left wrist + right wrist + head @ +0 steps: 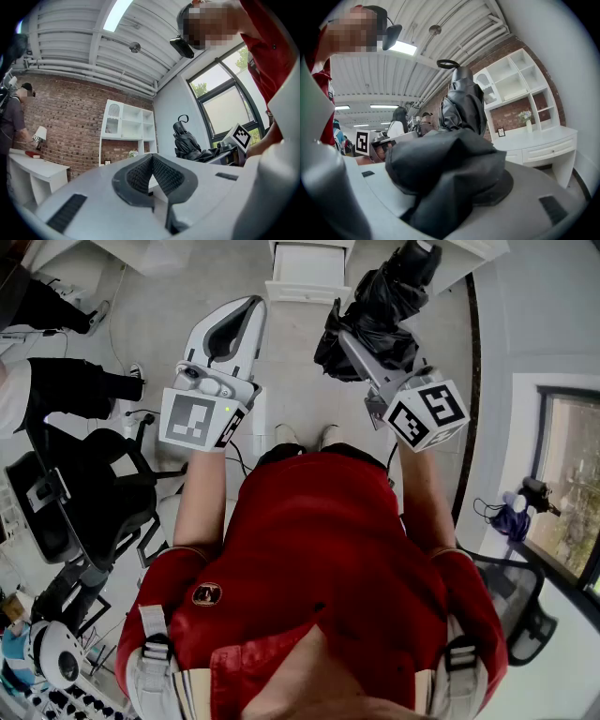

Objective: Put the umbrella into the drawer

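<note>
— Where is the umbrella right now?
— The black folded umbrella is up in the air in my right tongs, which are clenched wide on a bunch of its cloth. Its handle end points away from me.
— And the drawer?
— The white drawer stands pulled out from the front of its unit, ahead of me and just left of the umbrella's far end. Only part of it shows, and I see nothing in that part.
— So how far along are you?
— As I judge it, the pickup is done and the drawer is open. What is left is to carry the umbrella over the drawer's front edge, lay it inside and let go.
— Your other hand?
— My left tongs are closed on nothing, held beside the right.
— What's around you?
— There is pale floor below, and nothing bears the umbrella. A black office chair is at my left with another person past it. A window is at my right, and there is a brick wall with a white shelf unit.
</note>
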Demonstrator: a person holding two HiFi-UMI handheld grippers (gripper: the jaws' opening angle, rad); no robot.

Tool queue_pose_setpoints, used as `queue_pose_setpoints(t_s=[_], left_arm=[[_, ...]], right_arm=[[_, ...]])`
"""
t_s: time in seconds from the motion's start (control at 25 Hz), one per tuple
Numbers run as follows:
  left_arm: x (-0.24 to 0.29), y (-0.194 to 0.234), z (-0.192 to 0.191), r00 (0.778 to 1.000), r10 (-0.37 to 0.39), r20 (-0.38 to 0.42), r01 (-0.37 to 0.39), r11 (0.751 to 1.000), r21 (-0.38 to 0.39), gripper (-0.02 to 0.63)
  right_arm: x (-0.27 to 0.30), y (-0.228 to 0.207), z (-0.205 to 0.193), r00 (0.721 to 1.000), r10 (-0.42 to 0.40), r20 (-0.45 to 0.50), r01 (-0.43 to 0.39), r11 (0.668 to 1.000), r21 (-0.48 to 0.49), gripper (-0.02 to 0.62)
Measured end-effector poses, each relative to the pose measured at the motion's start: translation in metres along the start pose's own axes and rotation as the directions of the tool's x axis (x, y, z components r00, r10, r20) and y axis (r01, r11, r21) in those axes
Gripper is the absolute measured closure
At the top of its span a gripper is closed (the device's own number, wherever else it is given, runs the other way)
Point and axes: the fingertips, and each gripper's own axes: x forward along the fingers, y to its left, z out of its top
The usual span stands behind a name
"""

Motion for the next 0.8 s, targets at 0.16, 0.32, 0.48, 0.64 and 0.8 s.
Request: queue_pose_setpoints(t_s=[0.16,0.32,0.48,0.64,0.8], left_arm=[[0.001,0.000,0.000,1.000,-0.003,0.003,0.003,1.000,0.000,0.600],[0.001,0.003,0.002,1.000,-0.001,0.007,0.001,1.000,-0.002,0.600],[-0.009,0.010,0.002,1.000,0.005,0.012,-0.005,1.000,-0.011,0.600],[-0.025,0.032,-0.002,1.000,0.018,0.025,-0.017,0.999,-0.029,0.600],[-0.028,0.051,-0.009,1.000,0.017,0.024,-0.016,0.999,-0.043,0.600]], right_arm=[[0.002,0.001,0.000,1.000,-0.004,-0.007,0.004,1.000,-0.022,0.337],[0.002,0.001,0.001,1.000,-0.005,-0.009,0.005,1.000,-0.017,0.334],[0.001,-0.001,-0.003,0.999,-0.038,-0.022,0.038,0.999,-0.012,0.334],[0.007,0.000,-0.008,0.996,-0.085,-0.029,0.085,0.996,-0.002,0.334],[0.016,-0.006,-0.012,0.991,-0.128,-0.034,0.128,0.992,0.002,0.334]])
